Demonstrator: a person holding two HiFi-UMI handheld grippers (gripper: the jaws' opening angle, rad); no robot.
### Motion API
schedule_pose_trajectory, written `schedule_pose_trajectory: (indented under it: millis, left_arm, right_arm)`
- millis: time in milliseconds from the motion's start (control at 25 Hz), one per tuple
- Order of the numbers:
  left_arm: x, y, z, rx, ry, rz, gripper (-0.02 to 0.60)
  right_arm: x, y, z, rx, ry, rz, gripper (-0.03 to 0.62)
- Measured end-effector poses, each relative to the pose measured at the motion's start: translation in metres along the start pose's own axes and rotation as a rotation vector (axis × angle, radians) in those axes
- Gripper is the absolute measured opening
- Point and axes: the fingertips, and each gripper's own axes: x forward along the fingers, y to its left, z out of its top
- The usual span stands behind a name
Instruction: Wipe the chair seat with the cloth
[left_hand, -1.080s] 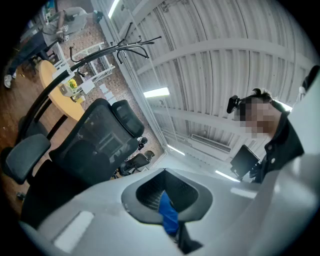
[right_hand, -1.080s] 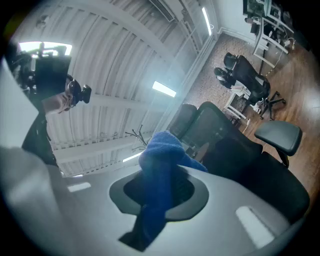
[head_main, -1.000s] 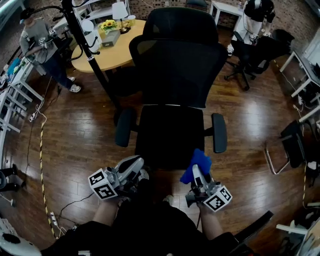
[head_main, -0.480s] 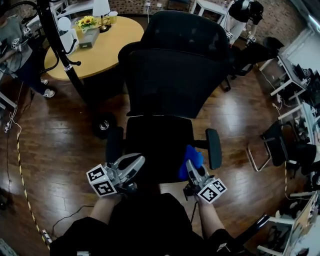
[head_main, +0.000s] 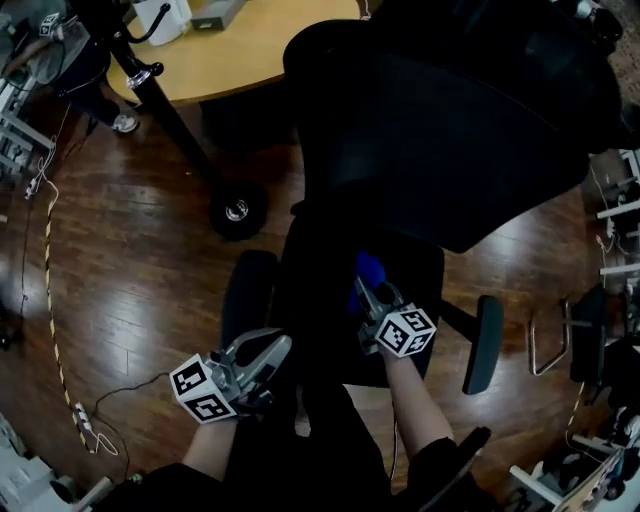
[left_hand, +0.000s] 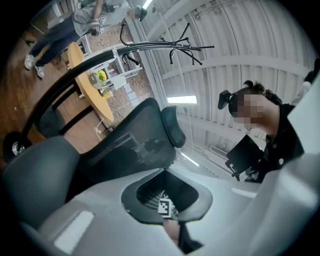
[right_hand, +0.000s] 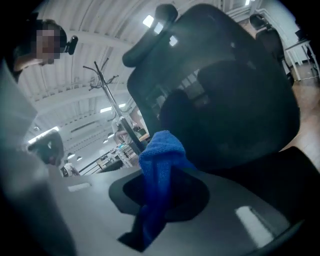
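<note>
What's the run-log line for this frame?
right gripper: shut on blue cloth, over chair seat | left gripper: shut, empty, by seat's front-left corner | cloth-seat contact: cannot tell

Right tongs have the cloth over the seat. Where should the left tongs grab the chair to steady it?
Probably the armrest on your left: its padded bar lies just ahead of the left tongs, running away from you. Come down from above and close across its narrow width. The seat is too broad and flat to pinch, and the right tongs hold the cloth over it.
</note>
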Motion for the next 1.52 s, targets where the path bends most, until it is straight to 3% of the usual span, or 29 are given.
schedule_pose_trajectory:
  millis: [160,320,440,600,880,1120,1280,1400,1520]
  left_arm:
    - [-0.005,0.025,0.002,0.012,-0.045,0.069,0.0]
    - [-0.03,0.04,0.011,0.004,-0.11,0.106,0.0]
    - [-0.045,0.044,0.011,-0.006,-0.114,0.124,0.0]
    - [-0.052,0.054,0.005,-0.019,-0.101,0.132,0.0]
    - [-0.031,0.048,-0.01,-0.027,-0.015,0.08,0.0]
    - [-0.005,0.046,-0.035,-0.054,0.093,0.022,0.0]
    - [0.007,0.046,-0.044,-0.067,0.133,0.006,0.0]
    - [0.018,0.042,-0.047,-0.072,0.144,-0.004,0.0]
    - [0.03,0.038,-0.049,-0.062,0.157,-0.006,0.0]
  right_arm:
    - [0.102,-0.034,-0.034,-0.074,0.113,-0.012,0.061]
    - [0.19,-0.031,-0.067,-0.195,0.256,-0.062,0.061]
    - [0.218,-0.032,-0.087,-0.237,0.347,-0.137,0.061]
    - [0.223,-0.035,-0.096,-0.231,0.35,-0.148,0.061]
    - [0.15,-0.131,-0.093,-0.188,0.347,-0.354,0.061]
    - [0.038,-0.229,-0.06,-0.13,0.338,-0.533,0.061]
    - [-0.04,-0.259,-0.027,-0.076,0.297,-0.669,0.061]
    - [-0.075,-0.277,-0.019,-0.029,0.263,-0.702,0.061]
    - [-0.087,-0.292,-0.021,0.033,0.213,-0.673,0.061]
